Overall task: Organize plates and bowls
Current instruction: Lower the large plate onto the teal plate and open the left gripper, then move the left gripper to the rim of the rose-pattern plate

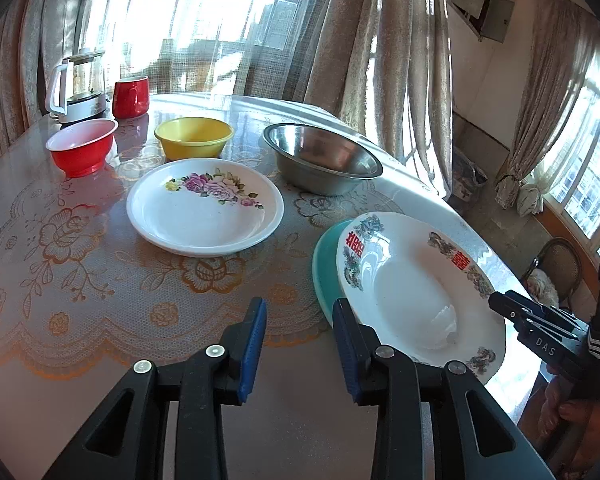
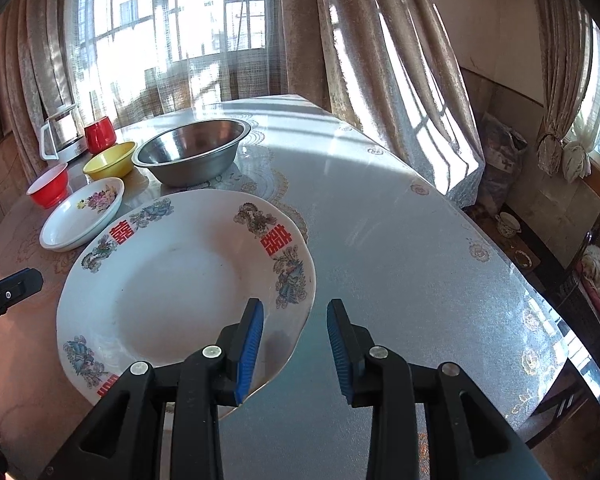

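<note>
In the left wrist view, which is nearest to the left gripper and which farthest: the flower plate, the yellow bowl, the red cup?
From the left gripper:
1. Flower plate, just ahead, mid-table.
2. Yellow bowl, behind the plate.
3. Red cup, far left, beside the kettle.

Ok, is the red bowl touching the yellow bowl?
Apart. The left wrist view shows a bare strip of tablecloth between the red bowl and the yellow bowl; the right wrist view shows the same gap.
</note>
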A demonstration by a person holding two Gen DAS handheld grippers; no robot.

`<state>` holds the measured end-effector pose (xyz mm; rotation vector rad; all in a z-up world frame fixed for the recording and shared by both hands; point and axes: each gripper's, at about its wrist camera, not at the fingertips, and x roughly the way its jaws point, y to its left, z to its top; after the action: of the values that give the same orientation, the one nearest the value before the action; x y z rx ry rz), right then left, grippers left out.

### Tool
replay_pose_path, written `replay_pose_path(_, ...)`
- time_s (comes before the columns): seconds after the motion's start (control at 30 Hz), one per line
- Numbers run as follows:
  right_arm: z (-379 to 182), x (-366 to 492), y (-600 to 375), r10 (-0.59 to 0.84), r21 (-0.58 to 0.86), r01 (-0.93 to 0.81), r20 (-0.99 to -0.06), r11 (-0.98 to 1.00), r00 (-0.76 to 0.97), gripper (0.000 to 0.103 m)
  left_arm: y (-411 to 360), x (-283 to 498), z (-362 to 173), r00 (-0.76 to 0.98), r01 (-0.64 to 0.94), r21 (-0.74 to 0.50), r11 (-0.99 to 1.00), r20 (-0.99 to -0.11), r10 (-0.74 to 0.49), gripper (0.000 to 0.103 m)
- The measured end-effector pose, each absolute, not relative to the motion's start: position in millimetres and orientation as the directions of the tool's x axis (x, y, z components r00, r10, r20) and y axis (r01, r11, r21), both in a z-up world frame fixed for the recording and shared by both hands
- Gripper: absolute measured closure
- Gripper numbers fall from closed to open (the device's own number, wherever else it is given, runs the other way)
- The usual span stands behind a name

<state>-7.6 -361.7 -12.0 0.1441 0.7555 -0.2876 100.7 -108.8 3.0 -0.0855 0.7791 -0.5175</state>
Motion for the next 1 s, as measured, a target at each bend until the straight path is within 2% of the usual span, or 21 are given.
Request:
replay_pose_path(0.2,7.2,-11.0,-357.8,-0.278,-0.019,0.354,-0.659,0.935,0.699,0.069,-83.3,114.2,3.6,0.65,0.331,-0.227,0.916,-0.649,-0.395,0.053)
replay_pose_path(0.47,25.5,4.8,-339.9,-0.317,-0.076,0.353,-0.638,0.933,0.702,0.066,-58.1,139.7,9.7,0.73,0.204,-0.119,0.972,-0.643,-0.232,0.024)
replay_pose_path(0.7,30.8,37.2,-303.0,-0.287,-0.114,0.282,-0.643,0.953,0.71,0.066,-39.1,172.3,4.1,0.752,0.165,-0.106,0.981,-0.63,-0.195,0.021)
replay_pose_path(1.0,29.0,78.9,-255.4,-0.217,-0.119,0.186,-0.669,0.975,0.711,0.066,-20.3,207.6,-5.4,0.749,0.122,-0.184,0.975,-0.628,-0.212,0.022)
